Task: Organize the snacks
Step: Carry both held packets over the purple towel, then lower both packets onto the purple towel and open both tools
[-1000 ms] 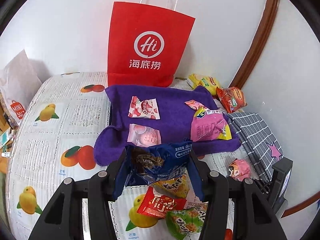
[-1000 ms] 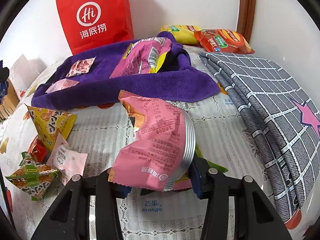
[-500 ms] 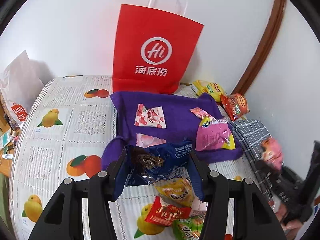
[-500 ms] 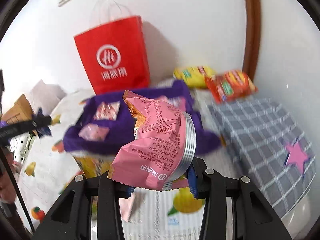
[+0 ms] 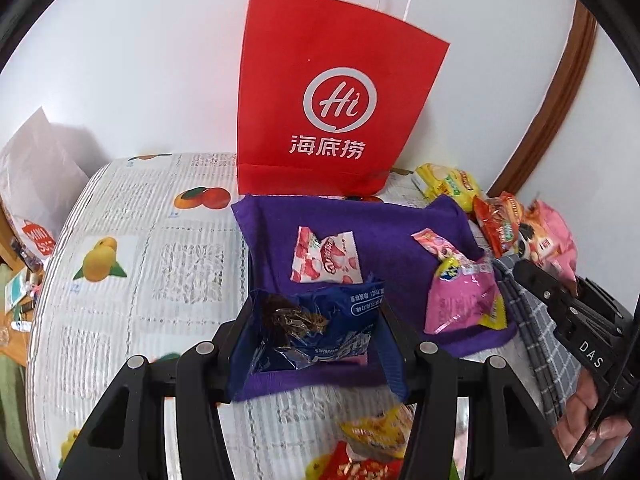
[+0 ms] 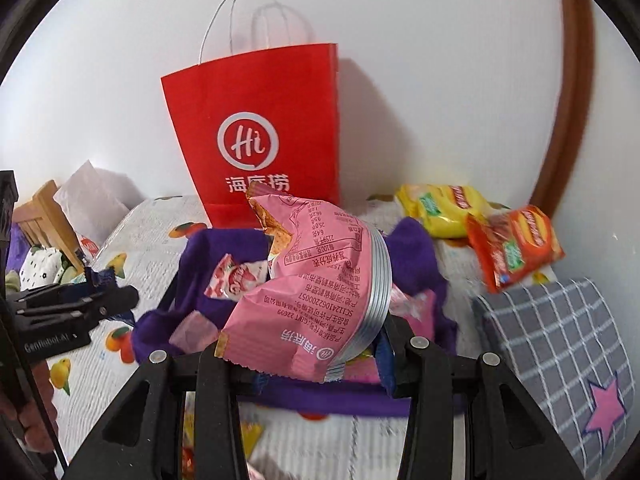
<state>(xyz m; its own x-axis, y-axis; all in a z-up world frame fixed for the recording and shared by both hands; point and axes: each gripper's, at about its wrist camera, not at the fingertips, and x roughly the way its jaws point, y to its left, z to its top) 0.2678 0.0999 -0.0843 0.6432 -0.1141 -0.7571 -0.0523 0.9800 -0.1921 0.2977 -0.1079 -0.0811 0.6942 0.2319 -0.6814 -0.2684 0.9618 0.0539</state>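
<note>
My left gripper (image 5: 316,332) is shut on a dark blue cookie packet (image 5: 312,328), held above the near edge of the purple towel (image 5: 380,224). My right gripper (image 6: 316,340) is shut on a pink snack bag (image 6: 316,288), raised over the towel (image 6: 412,252); it shows in the left wrist view (image 5: 548,240) at the right. A red-and-white candy packet (image 5: 326,256) and a pink bag (image 5: 464,296) lie on the towel. A red paper bag (image 5: 332,96) stands behind it, upright against the wall.
A yellow packet (image 5: 448,184) and an orange packet (image 5: 500,224) lie at the back right. A grey checked cloth (image 6: 560,328) covers the right side. Loose snacks (image 5: 376,436) lie on the fruit-print tablecloth (image 5: 120,264) near me. A white bag (image 5: 36,184) stands at left.
Both grippers have lifted and moved forward toward the towel and red bag, each keeping its packet. The right gripper rose from the tablecloth to above the towel.
</note>
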